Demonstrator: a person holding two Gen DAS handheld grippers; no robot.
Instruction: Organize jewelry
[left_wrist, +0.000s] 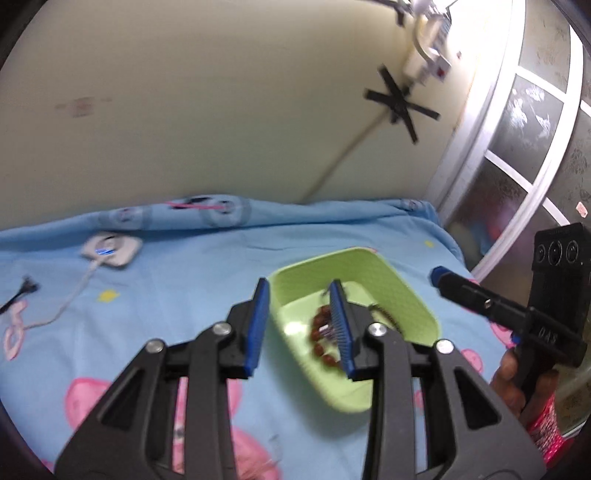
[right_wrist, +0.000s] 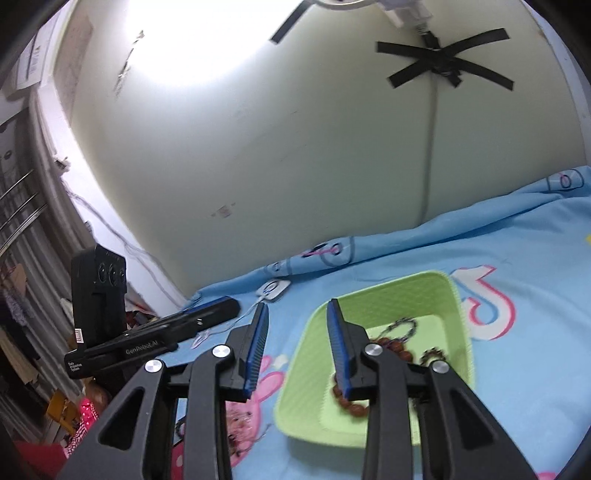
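Note:
A light green plastic tray (left_wrist: 410, 295) sits on the blue cartoon bedsheet; it also shows in the right wrist view (right_wrist: 376, 306). Inside lie a brown bead bracelet (left_wrist: 320, 338) (right_wrist: 393, 345) and darker beaded pieces (right_wrist: 400, 325) (left_wrist: 384, 314). My left gripper (left_wrist: 299, 290) is open and empty, held above the tray's left rim. My right gripper (right_wrist: 297, 308) is open and empty, held above the tray's left edge. Each gripper appears in the other's view: the right one (left_wrist: 480, 299) at the right, the left one (right_wrist: 207, 314) at the left.
A white puck-shaped device (left_wrist: 110, 251) with a white cable lies on the sheet at the back left, also in the right wrist view (right_wrist: 273, 290). A small black item (left_wrist: 22, 291) lies at the far left. A cream wall stands behind; a window (left_wrist: 524, 140) is right.

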